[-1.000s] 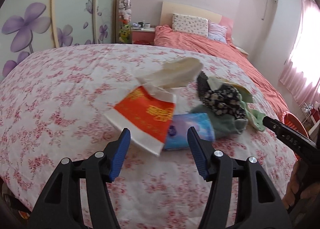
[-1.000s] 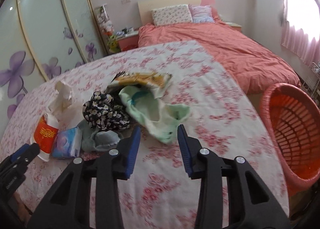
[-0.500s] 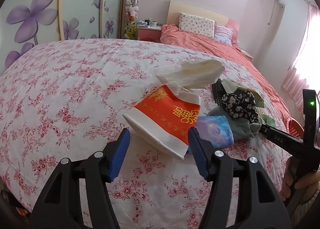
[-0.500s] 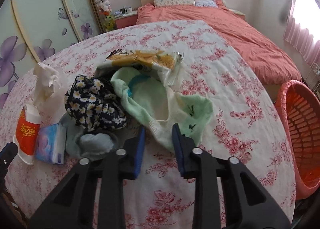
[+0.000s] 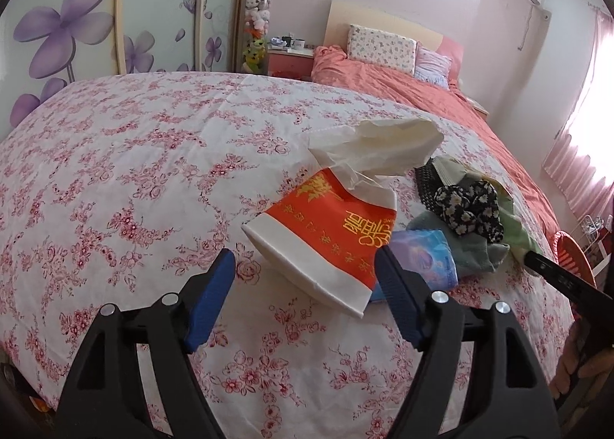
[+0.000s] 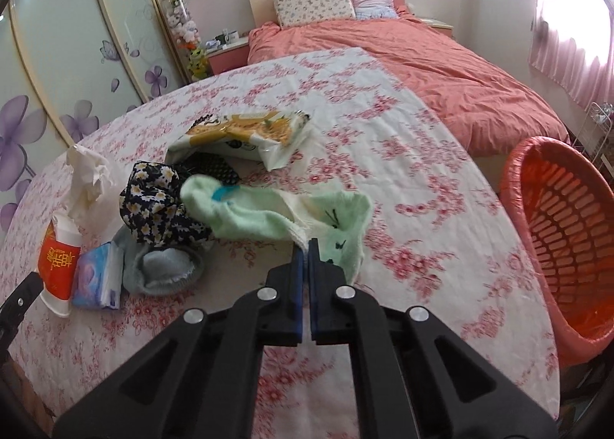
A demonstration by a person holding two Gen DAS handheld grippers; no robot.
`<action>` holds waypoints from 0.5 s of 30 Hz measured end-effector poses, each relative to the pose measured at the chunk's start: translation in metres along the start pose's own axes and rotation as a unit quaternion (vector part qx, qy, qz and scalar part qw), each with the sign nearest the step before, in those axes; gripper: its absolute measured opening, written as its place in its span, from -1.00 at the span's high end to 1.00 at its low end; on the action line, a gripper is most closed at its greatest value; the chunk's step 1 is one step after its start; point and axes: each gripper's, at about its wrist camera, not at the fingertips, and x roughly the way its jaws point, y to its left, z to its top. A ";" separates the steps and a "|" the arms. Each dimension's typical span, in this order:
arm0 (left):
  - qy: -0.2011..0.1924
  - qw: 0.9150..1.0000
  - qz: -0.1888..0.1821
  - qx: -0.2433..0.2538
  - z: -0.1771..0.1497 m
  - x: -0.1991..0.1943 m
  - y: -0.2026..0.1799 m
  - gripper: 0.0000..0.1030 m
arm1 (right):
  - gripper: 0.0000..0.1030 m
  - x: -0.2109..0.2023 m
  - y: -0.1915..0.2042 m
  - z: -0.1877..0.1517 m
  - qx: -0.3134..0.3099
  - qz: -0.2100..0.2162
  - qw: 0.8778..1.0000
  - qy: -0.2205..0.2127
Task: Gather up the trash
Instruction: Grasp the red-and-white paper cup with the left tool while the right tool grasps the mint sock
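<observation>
A red-and-white paper cup point(image 5: 330, 231) stuffed with crumpled tissue point(image 5: 383, 147) lies on the flowered bedspread. My left gripper point(image 5: 305, 258) hangs just before it, jaws opening, the cup's lower edge between the fingertips but untouched. A blue tissue pack point(image 5: 422, 258) lies right of the cup. In the right wrist view my right gripper point(image 6: 305, 247) is shut on the near edge of a mint green cloth point(image 6: 249, 212). A yellow snack wrapper point(image 6: 245, 132) lies behind the cloth.
A black floral cloth point(image 6: 157, 201) and a grey sock point(image 6: 161, 266) are piled left of the green cloth. An orange plastic basket point(image 6: 568, 231) stands off the bed's right edge. A second bed with a salmon cover point(image 6: 422, 55) is behind.
The left jaws have spread wider in front of the cup. The right gripper moved forward to the green cloth and its jaws closed on the cloth's edge.
</observation>
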 end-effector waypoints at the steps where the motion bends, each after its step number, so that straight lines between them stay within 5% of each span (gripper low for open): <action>1: 0.001 1.000 -0.001 0.001 0.001 0.001 -0.001 -0.49 | 0.93 -0.002 -0.001 0.000 0.000 0.000 1.000 -0.001; 5: 0.000 1.000 -0.005 0.017 0.007 0.005 -0.005 -0.75 | 0.93 -0.009 -0.006 -0.003 0.003 0.002 1.000 -0.004; 15: 0.026 0.997 0.014 0.072 0.013 0.030 -0.013 -0.85 | 0.93 -0.019 -0.011 -0.008 0.007 0.002 1.000 -0.008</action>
